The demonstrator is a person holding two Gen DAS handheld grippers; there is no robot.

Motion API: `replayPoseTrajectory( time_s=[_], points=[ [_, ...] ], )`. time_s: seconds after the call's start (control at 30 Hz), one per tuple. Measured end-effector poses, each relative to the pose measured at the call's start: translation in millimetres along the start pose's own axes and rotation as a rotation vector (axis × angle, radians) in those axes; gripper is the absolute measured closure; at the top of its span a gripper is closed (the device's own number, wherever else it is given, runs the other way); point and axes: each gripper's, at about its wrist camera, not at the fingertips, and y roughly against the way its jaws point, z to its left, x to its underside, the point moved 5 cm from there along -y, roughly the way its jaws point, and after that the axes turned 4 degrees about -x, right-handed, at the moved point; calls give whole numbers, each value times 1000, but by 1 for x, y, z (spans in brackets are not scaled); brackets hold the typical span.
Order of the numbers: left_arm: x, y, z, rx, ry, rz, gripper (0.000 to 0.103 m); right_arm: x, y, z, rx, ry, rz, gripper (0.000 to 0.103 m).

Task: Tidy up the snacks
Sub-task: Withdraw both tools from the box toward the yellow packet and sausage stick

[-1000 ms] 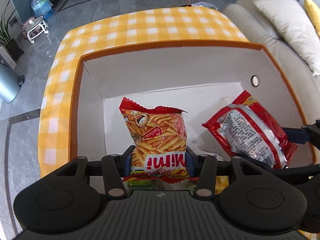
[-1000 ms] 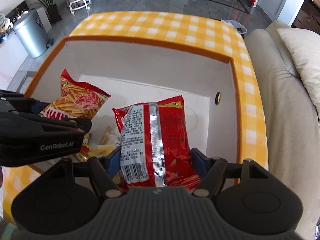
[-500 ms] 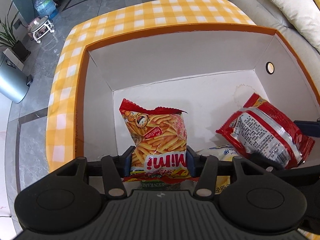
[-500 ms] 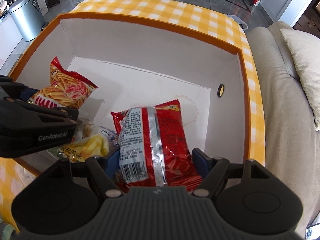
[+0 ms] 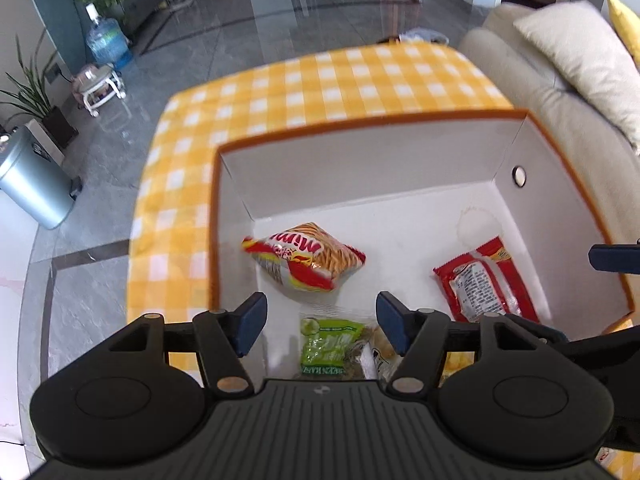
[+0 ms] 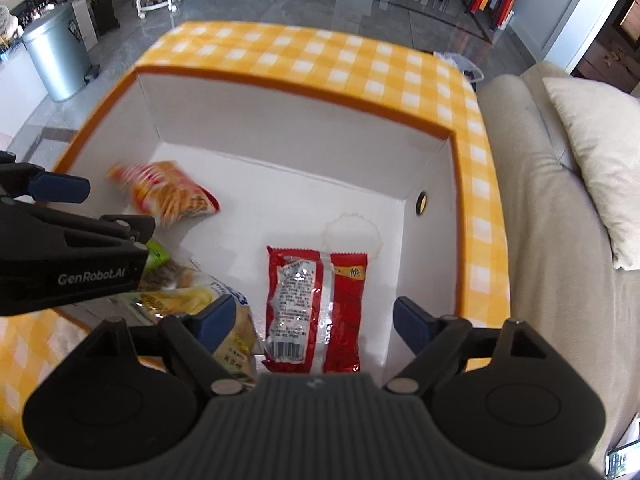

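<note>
Logo on left tool (image 6: 60, 190) shows only in right-wrist view.

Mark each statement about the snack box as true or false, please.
1. The Mimi bag lies inside the box. True.
2. The left hand-held gripper clamps the Mimi bag. False: its jaws are opening and hold nothing.
3. The red bag shows its barcode side. True.
4. The right hand-held gripper is shut on the red bag. False: its jaws are opening and the pads stand clear of the bag.
5. A green packet is in the box. True.
</note>
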Motion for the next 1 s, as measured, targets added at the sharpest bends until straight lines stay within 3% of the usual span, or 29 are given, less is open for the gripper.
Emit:
replayPoseTrajectory(
  time_s=[0.3, 0.47, 0.7, 1.0],
  points=[
    [16, 55, 13, -12, 17, -123, 29, 19, 57, 2, -40, -66, -115, 20],
    [37, 79, 12, 27, 14, -147, 28, 42, 82, 5, -55, -97, -168, 20],
    [71, 98, 7, 78, 33, -134, 28, 82, 92, 5, -95, -182, -160, 20],
    [123, 91, 0, 108, 81, -51, 26, 140, 90, 10, -117, -253, -138, 22]
  ],
)
